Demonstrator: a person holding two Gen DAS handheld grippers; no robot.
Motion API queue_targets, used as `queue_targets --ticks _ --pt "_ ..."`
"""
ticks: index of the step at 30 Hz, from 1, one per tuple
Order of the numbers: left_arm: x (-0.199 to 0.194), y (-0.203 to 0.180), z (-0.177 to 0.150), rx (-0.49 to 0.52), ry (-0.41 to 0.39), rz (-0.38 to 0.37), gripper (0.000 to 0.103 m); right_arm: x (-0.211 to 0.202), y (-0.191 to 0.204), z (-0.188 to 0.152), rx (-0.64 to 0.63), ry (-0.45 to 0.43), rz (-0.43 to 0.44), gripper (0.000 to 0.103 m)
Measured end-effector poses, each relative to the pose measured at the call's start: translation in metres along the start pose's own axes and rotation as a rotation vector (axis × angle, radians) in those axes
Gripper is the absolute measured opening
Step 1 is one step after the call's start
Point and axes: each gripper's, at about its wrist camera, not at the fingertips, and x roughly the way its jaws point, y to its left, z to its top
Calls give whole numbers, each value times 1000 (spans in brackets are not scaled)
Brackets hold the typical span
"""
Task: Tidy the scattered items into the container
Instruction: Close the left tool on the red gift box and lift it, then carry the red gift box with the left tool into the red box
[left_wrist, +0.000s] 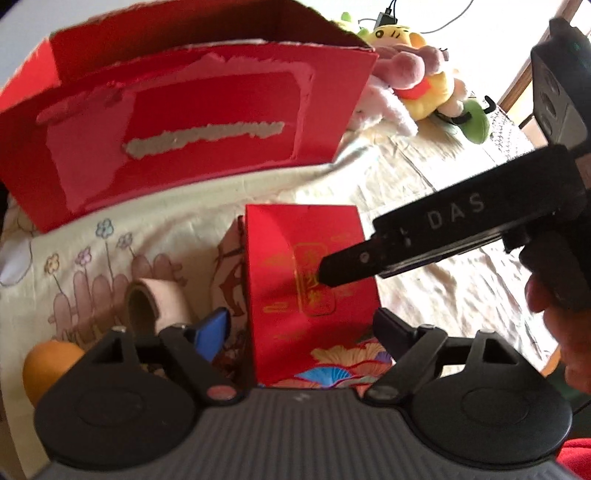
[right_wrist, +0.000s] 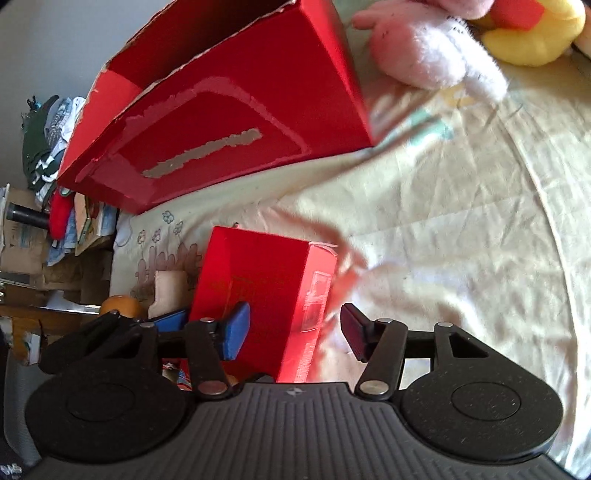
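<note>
The small red box (left_wrist: 310, 288) stands between the spread fingers of the left gripper (left_wrist: 301, 332); the right gripper (right_wrist: 295, 332), fingers also apart, straddles it (contact unclear). Beyond the fingertips sits the large red container (left_wrist: 192, 122), on a pale printed cloth (left_wrist: 424, 206).

One big red container (left_wrist: 177, 122), one small red box (left_wrist: 310, 288), one tape roll (left_wrist: 159, 302), one orange (left_wrist: 48, 362), several plush toys (left_wrist: 424, 85)

Both jaws spread wide: left gripper (left_wrist: 301, 326) low, right gripper (right_wrist: 295, 328) crossing above it (tilted).
</note>
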Motion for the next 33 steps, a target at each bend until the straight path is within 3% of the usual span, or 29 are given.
queue_targets --ticks 3,5,8,13,16,20,23,28,30,33 --pt "5 -3 1 9 17 -43 85 11 4 -4 17 22 29 67" --pt "12 -10 0 36 26 -15 87 15 6 -4 27 20 30 70" --pt "18 -22 2 75 26 5 87 12 3 -4 30 10 28 66" --pt "21 -43 13 109 35 -41 87 -9 -19 -4 64 -16 18 58" --pt "15 -63 28 142 2 -68 87 -34 -25 -5 49 -74 -10 57" --pt "-13 -79 56 177 -99 -93 87 -77 -25 5 30 -181 -18 57" --pt "-40 -78 86 201 -192 -77 87 -110 -11 23 -16 -266 -6 57" --pt "-79 -49 144 177 -302 -16 87 -137 42 78 -196 -396 -8 58" --pt "-84 -30 163 161 -324 30 87 -133 60 101 -264 -415 3 58" --pt "-79 2 185 110 -312 82 87 -108 79 131 -304 -374 32 58"
